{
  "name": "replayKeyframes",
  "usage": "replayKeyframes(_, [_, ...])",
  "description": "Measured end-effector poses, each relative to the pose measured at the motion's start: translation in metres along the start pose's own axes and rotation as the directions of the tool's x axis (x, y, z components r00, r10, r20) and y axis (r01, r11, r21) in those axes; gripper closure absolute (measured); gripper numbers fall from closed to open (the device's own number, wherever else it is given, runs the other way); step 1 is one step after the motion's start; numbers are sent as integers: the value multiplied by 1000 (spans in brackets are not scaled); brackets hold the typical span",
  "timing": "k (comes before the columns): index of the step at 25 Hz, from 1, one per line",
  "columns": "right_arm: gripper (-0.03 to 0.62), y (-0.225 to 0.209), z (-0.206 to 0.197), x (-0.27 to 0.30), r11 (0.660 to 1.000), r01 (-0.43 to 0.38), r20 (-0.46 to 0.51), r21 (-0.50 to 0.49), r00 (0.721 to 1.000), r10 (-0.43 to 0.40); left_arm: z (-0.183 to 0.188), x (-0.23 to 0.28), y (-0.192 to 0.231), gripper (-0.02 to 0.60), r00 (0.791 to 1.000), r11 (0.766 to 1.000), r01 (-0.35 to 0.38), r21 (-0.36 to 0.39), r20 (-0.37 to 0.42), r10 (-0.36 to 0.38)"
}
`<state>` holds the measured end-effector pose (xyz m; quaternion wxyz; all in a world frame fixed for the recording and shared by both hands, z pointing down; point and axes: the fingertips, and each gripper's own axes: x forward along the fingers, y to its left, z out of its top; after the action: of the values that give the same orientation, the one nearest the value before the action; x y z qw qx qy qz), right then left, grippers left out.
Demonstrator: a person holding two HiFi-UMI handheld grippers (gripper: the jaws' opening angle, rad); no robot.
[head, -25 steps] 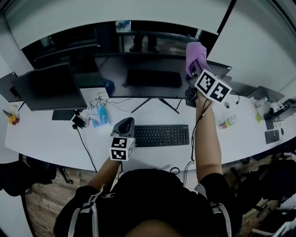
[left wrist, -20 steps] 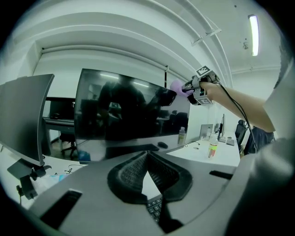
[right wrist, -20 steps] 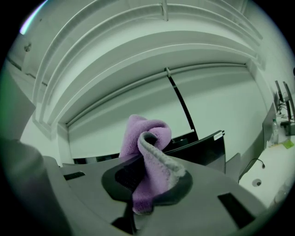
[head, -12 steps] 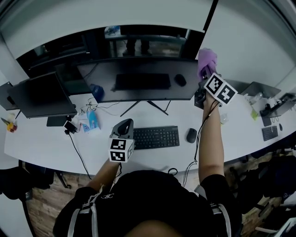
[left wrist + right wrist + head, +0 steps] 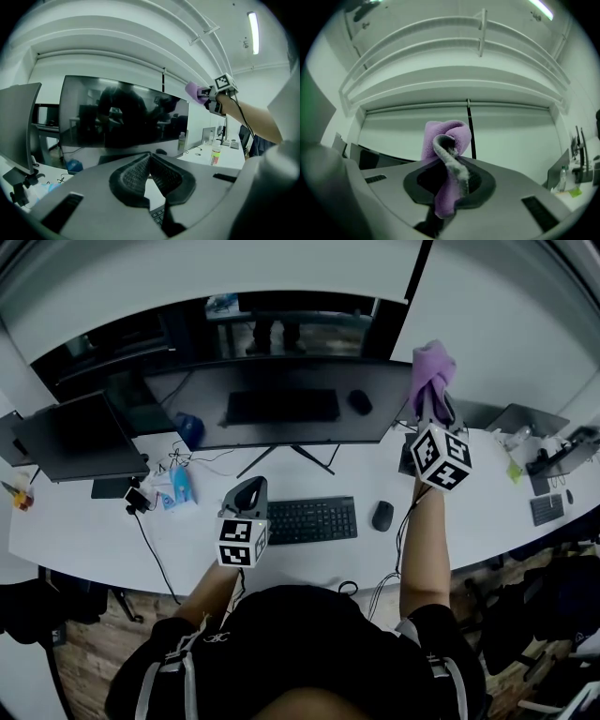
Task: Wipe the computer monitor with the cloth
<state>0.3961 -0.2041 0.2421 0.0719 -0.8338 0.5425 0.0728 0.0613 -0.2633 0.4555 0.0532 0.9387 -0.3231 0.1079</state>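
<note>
The wide dark monitor [image 5: 281, 404] stands at the back of the white desk [image 5: 94, 531]. My right gripper [image 5: 434, 407] is raised just past the monitor's upper right corner, shut on a purple cloth [image 5: 431, 369] that sticks up from the jaws. In the right gripper view the cloth [image 5: 449, 138] is bunched between the jaws of the right gripper [image 5: 451, 171], with the wall behind and the monitor's edge [image 5: 370, 159] low at left. My left gripper [image 5: 247, 497] hovers low over the desk left of the keyboard. It is shut [image 5: 150, 157] and empty, facing the monitor [image 5: 122, 112].
A black keyboard [image 5: 312, 519] and mouse [image 5: 382, 515] lie in front of the monitor. A second monitor [image 5: 80, 437] stands at left, with cables and a blue pack [image 5: 181, 486] beside it. A laptop [image 5: 525, 418] and small items sit at the right.
My right gripper has carried the cloth to the right, from the screen's upper right area to just beyond its corner. The left gripper has stayed in place.
</note>
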Motion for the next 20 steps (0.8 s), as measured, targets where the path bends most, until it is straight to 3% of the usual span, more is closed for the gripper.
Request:
replayKeyframes(4, [528,23,-24,-43,997,-28,21,-77,999,30,8,2,8,568,1000,1000,-15,5,10,14])
replayKeyframes(12, [531,62,-124,-102,998,-62,-92,5,994,62,7,5,12,568,1000,1000,-9,12,2,9])
replayKeyframes(20, [531,76,-140,-108,995,-93,-119,33,988,96,6,3,16,568,1000,1000,-8,21,-3,8])
